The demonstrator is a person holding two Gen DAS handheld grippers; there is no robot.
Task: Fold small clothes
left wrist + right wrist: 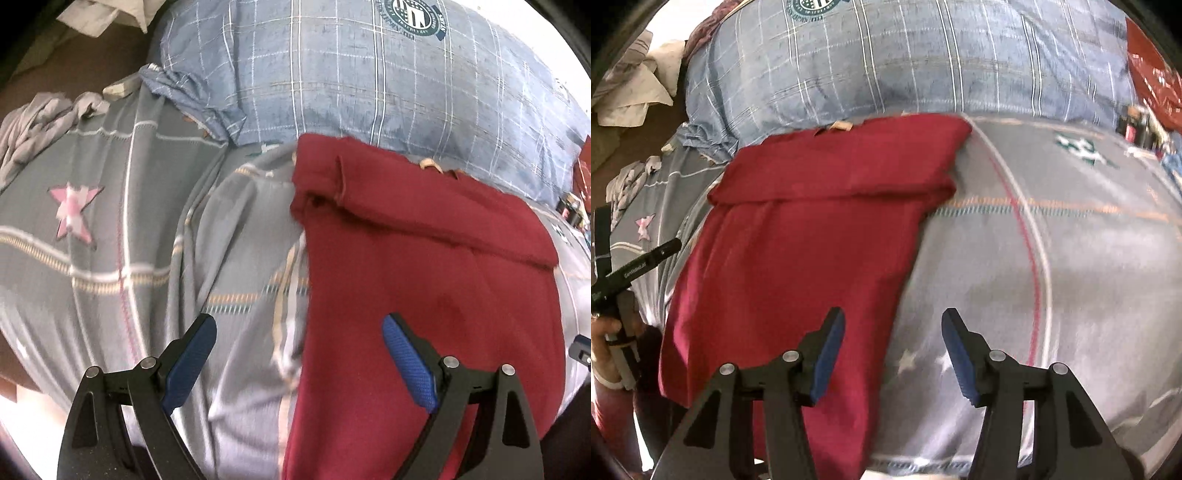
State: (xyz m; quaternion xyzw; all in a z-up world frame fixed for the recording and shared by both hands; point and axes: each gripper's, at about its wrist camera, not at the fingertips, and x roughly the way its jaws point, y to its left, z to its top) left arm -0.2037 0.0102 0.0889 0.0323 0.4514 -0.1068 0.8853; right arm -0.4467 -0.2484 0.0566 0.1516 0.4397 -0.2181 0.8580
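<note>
Red garment [424,277] on grey bedsheet [110,240], blue pillow [351,81] behind; left gripper [299,332], right gripper [892,328] both spread, empty.

Matt maroon knit cloth in the garment [798,236], lying on the grey woven bedsheet [1071,266]; behind the garment, slubby blue plaid pillow [369,81]; ribbed blue rubbery pads [408,365] on matt black plastic fingers, shiny metal pins

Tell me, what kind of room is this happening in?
Most likely a bedroom. The red garment lies spread on a bed covered by a grey checked sheet with star prints, a big blue plaid pillow sits behind it, and more crumpled clothes lie at the bed's edge.
</note>
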